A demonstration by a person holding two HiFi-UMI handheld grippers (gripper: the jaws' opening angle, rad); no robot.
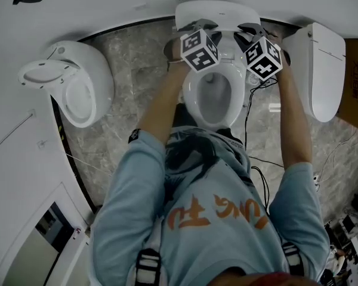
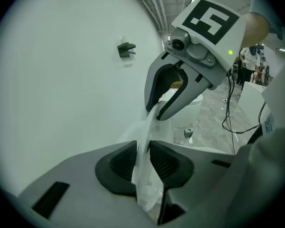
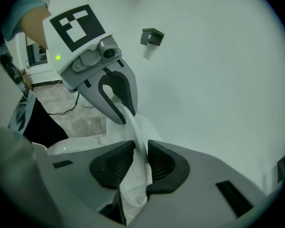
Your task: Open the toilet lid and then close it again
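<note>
White toilet lid stands raised at the back edge of the bowl. We pinch its rim with the left tool and the right tool, one on each side, likely so that it swings down evenly without twisting.

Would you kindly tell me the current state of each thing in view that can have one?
toilet lid: raised, held at its edge by both grippers.
left gripper: shut on the toilet lid.
right gripper: shut on the toilet lid.
middle toilet bowl: uncovered.
toilet on the right: lid appears closed.
</note>
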